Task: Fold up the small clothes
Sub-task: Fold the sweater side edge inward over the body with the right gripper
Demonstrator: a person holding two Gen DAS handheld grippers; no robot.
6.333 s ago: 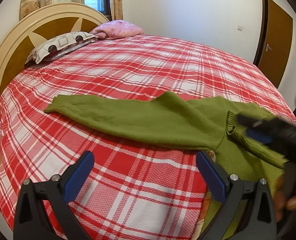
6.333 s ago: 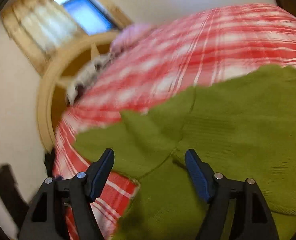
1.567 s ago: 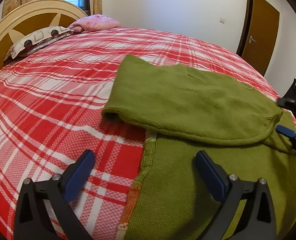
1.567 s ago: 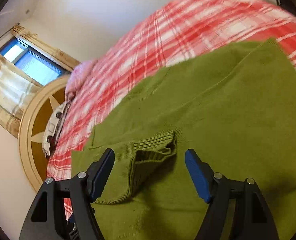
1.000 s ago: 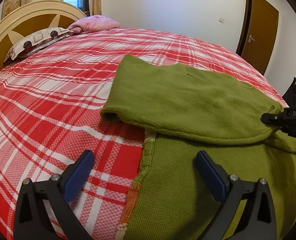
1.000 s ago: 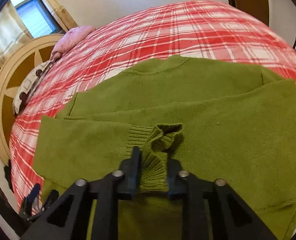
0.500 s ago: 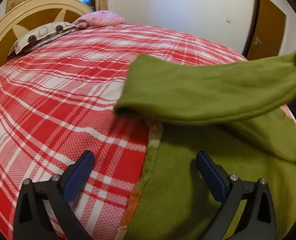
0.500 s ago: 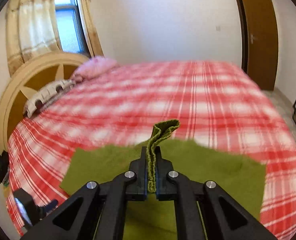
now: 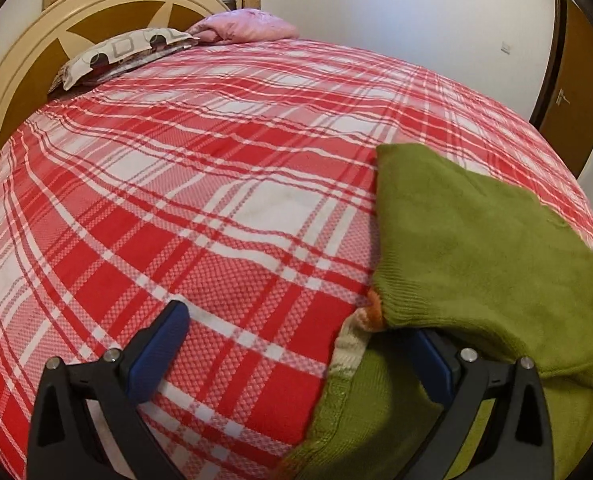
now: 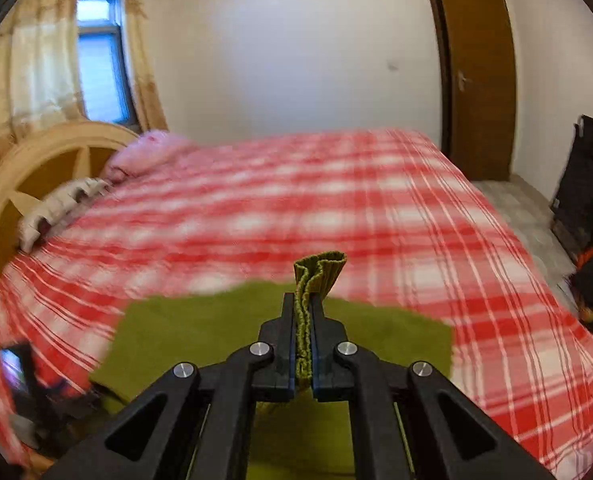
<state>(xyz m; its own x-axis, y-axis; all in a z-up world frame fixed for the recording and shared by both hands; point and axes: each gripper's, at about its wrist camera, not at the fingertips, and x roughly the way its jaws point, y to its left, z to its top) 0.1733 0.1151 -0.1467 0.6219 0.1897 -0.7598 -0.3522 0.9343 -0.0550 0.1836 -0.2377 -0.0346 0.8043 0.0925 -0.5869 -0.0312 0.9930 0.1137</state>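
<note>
A bed (image 9: 224, 184) with a red and white plaid cover fills the room, headboard (image 9: 24, 64) and pillows (image 9: 124, 52) at the far left, a brown door (image 10: 476, 80) at the far right. The green sweater (image 9: 476, 240) lies at the near right of the bed. The right claw (image 10: 304, 320) is clamped on its ribbed cuff (image 10: 320, 272), held above the bed. The left claw (image 9: 296, 356) hangs wide apart over the sweater's near edge, gripping nothing.

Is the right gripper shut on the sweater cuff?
Shut: right gripper pinches the ribbed cuff; cloth shows between closed jaws.
</note>
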